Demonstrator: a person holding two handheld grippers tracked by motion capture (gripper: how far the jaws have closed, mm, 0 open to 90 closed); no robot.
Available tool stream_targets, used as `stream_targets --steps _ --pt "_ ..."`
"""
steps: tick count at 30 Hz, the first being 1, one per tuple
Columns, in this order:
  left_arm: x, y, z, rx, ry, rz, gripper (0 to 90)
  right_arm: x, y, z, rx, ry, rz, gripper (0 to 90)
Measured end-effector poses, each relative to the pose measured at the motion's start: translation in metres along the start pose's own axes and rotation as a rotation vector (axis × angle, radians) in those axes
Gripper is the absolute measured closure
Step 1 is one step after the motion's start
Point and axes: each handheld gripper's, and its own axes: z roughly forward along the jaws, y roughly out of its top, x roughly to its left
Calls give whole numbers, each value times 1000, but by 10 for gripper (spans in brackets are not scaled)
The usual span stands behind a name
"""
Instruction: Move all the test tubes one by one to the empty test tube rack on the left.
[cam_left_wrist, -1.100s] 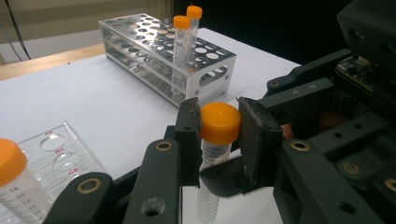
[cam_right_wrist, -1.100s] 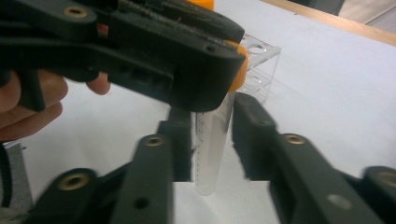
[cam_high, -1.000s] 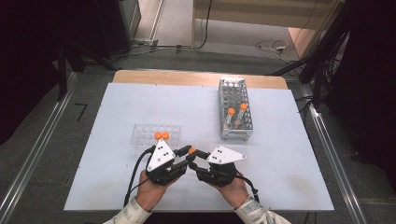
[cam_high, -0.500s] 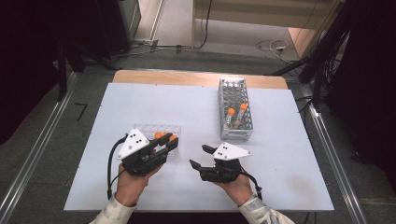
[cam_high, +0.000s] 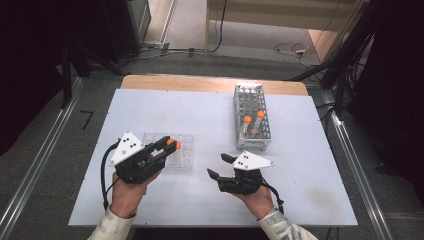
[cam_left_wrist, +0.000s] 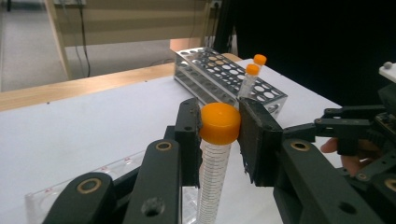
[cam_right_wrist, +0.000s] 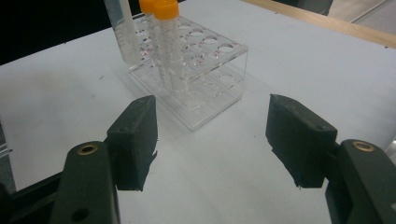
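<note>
My left gripper (cam_high: 166, 146) (cam_left_wrist: 219, 127) is shut on the orange cap of a clear graduated tube (cam_left_wrist: 212, 182), which hangs upright over the clear plastic rack (cam_high: 184, 156) (cam_right_wrist: 212, 65). Whether its tip sits in a hole I cannot tell. Two more orange-capped tubes (cam_right_wrist: 166, 32) stand in that rack. My right gripper (cam_high: 216, 165) (cam_right_wrist: 210, 140) is open; its jaws have just been opening and nothing lies between them. It points at the clear rack from a short way off.
A metal tube rack (cam_high: 252, 117) (cam_left_wrist: 224, 77) stands at the back right with two orange-capped tubes (cam_high: 253, 122) in it. The white table top (cam_high: 200, 115) ends at a wooden strip along the far edge. Dark cabinets and cables lie beyond.
The two grippers, close together a second ago, have parted. The left one moved left toward the clear rack with the tube; the right one stayed and its jaws spread.
</note>
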Motion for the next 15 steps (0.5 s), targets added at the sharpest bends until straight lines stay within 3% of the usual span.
stream_targets --steps 15 --pt "19 2 -8 -26 105 -16 698 -3 -1 1 0 -12 8 329"
